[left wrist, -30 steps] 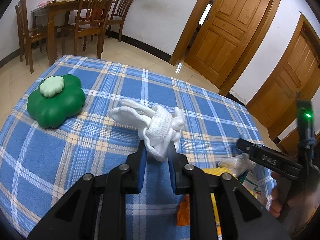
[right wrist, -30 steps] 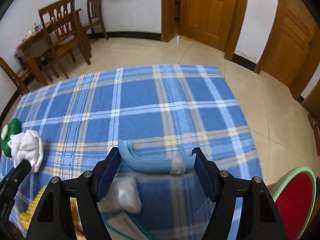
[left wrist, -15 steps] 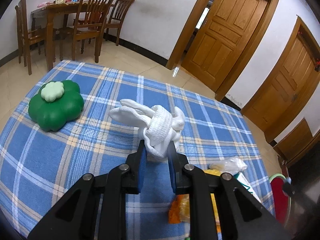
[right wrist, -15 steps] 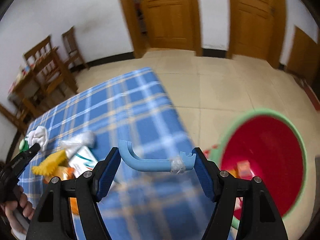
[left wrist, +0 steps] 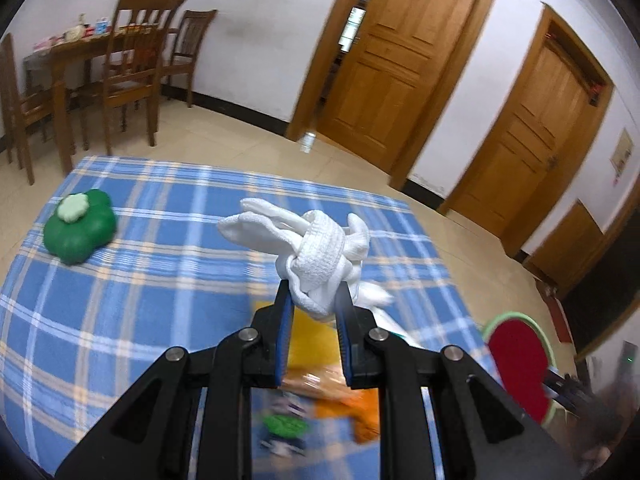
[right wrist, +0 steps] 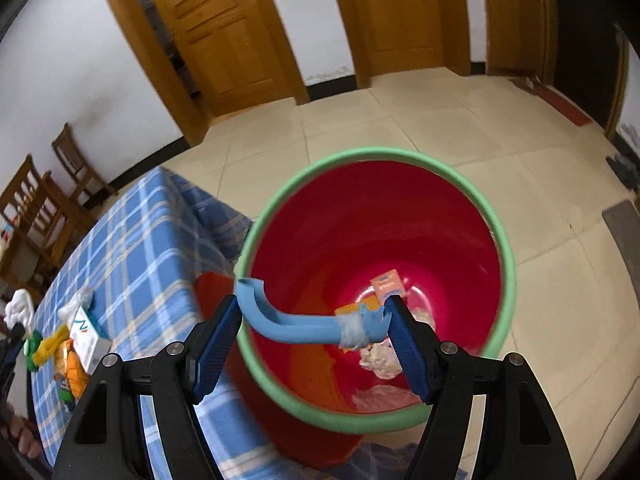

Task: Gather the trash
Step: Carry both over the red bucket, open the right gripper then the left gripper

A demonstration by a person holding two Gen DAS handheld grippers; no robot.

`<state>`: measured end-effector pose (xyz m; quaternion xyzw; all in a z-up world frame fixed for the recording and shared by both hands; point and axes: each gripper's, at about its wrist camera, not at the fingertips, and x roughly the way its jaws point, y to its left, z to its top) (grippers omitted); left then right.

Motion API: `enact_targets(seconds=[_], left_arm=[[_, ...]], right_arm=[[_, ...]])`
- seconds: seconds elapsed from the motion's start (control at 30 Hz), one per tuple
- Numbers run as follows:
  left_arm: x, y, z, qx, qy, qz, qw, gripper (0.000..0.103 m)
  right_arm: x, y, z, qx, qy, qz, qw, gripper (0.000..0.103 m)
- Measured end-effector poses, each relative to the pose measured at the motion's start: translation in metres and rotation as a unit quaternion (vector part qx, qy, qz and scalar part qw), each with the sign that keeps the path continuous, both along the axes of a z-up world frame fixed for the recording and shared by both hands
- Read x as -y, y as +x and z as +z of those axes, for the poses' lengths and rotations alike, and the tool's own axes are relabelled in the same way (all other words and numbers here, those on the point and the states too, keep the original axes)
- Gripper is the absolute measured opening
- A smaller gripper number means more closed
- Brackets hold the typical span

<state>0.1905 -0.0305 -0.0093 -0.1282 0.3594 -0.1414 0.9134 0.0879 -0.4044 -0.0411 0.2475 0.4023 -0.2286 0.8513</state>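
My left gripper (left wrist: 314, 300) is shut on a white knotted cloth (left wrist: 316, 252) and holds it above the blue plaid table (left wrist: 160, 280). My right gripper (right wrist: 314, 328) is shut on a curved blue plastic piece (right wrist: 296, 322), held across its jaws right over the mouth of a red bin with a green rim (right wrist: 496, 240). The bin holds paper scraps and a small orange packet (right wrist: 390, 286). The bin also shows at the right in the left wrist view (left wrist: 516, 364).
A green clover-shaped box (left wrist: 78, 232) sits at the table's far left. Orange and yellow wrappers (left wrist: 340, 392) and a white carton (right wrist: 86, 330) lie near the table's right end. Wooden chairs (left wrist: 132, 80) and doors (left wrist: 400, 60) stand behind, with tiled floor around.
My right gripper swung with the blue piece from over the table to above the red bin. My left gripper lifted and shifted right, still holding the cloth.
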Motion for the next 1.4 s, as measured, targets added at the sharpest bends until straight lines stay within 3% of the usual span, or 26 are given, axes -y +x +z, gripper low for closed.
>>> enact_targets(seconds=[0.2,0.33,0.6,0.93,1.2,1.23,1.3,1.37,1.4], left_arm=[[0.047,-0.023,0.014,-0.002,-0.001,-0.059,0.9982,0.020],[0.076,-0.030,0.014,-0.015,-0.006,-0.097,0.9952,0.020],[0.140,-0.039,0.007,-0.036,0.008,-0.157,0.9870,0.019],[0.233,-0.058,-0.019,-0.072,0.036,-0.252,0.9644,0.019],[0.293,-0.067,-0.035,-0.083,0.062,-0.307,0.9459,0.020],[0.297,-0.069,-0.035,-0.082,0.063,-0.310,0.9451,0.021],[0.306,-0.070,-0.035,-0.081,0.065,-0.315,0.9433,0.033],[0.308,-0.071,-0.033,-0.080,0.065,-0.312,0.9444,0.053],[0.307,-0.072,-0.032,-0.076,0.064,-0.310,0.9456,0.054]], right_arm=[[0.016,-0.007,-0.012,0.008,0.031,-0.011,0.999,0.075],[0.028,-0.014,-0.017,0.012,0.038,-0.013,0.999,0.081],[0.044,-0.036,-0.010,0.041,0.047,-0.010,0.998,0.081],[0.055,-0.071,0.012,0.077,0.011,-0.027,0.997,0.081],[0.070,-0.086,0.014,0.091,0.013,-0.051,0.994,0.081],[0.071,-0.088,0.014,0.092,0.013,-0.053,0.994,0.081],[0.074,-0.090,0.012,0.091,0.013,-0.058,0.994,0.081],[0.077,-0.092,0.008,0.089,0.018,-0.064,0.994,0.081],[0.079,-0.093,0.007,0.088,0.020,-0.066,0.994,0.081]])
